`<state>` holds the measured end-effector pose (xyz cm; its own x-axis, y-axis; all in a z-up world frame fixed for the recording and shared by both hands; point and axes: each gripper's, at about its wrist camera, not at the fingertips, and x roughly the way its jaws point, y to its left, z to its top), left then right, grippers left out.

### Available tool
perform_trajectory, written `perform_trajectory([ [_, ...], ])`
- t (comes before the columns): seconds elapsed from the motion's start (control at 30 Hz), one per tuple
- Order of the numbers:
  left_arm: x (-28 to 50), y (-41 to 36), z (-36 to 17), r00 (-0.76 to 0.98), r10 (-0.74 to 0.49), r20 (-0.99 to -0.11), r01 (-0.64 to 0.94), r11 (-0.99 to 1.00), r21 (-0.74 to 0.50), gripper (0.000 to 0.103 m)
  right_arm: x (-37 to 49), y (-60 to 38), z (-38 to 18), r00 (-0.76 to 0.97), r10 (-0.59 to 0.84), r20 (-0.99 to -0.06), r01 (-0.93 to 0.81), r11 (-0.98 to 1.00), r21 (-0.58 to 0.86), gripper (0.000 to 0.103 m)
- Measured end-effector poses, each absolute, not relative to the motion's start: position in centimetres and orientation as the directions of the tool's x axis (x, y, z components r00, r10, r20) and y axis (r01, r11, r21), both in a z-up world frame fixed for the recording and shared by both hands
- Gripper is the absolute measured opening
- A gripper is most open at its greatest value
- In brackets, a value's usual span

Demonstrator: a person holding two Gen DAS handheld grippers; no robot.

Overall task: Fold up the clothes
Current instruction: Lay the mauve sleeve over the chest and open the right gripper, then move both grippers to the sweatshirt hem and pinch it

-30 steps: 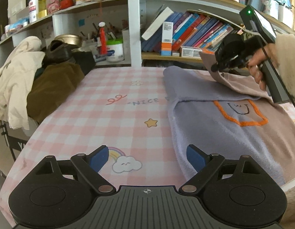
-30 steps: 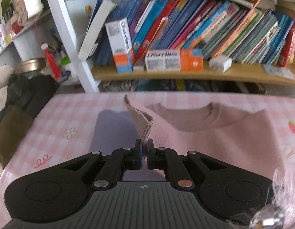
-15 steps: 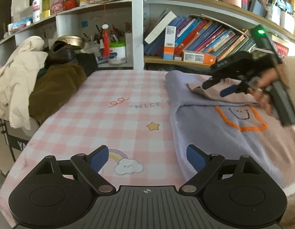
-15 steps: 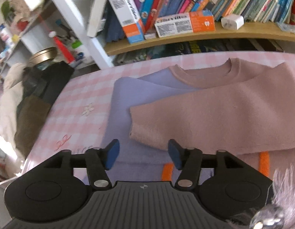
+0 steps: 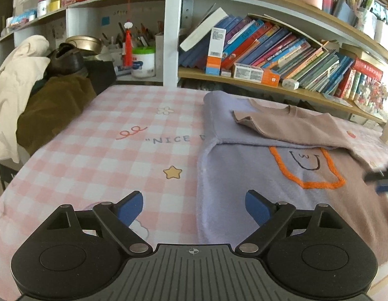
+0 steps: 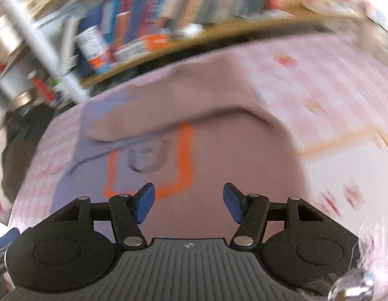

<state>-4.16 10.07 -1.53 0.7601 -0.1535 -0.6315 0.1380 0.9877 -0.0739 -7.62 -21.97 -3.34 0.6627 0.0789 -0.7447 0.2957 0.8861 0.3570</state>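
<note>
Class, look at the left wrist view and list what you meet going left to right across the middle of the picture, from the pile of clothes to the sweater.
Cream jacket → brown garment → red squiggle print → yellow star print → sweater's lilac half → its orange outlined face.

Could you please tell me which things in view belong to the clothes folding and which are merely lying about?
Part of the job:
- sweater, sleeves folded across it
- left gripper, open
- right gripper, open
- checked tablecloth

Lying about:
- books
- heap of clothes
- white jar
</note>
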Motion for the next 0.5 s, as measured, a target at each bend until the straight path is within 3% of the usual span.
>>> perform_trajectory([
  [0.27, -5.6, 7.6, -1.1, 0.733, -0.112, -0.671, 0.103, 0.993, -0.053, 0.091, -12.9, -25.6, -3.2, 0.666, 0.037, -0.745, 0.391, 0.834, 0.39, 0.058],
  [0.5, -8.1, 5.2, -1.5, 0.707, -0.107, -0.699, 0.113, 0.993, -0.037, 0.091, -16.4, -25.7, -2.6, 0.686, -0.015, -0.728, 0.306, 0.913, 0.269, 0.058],
])
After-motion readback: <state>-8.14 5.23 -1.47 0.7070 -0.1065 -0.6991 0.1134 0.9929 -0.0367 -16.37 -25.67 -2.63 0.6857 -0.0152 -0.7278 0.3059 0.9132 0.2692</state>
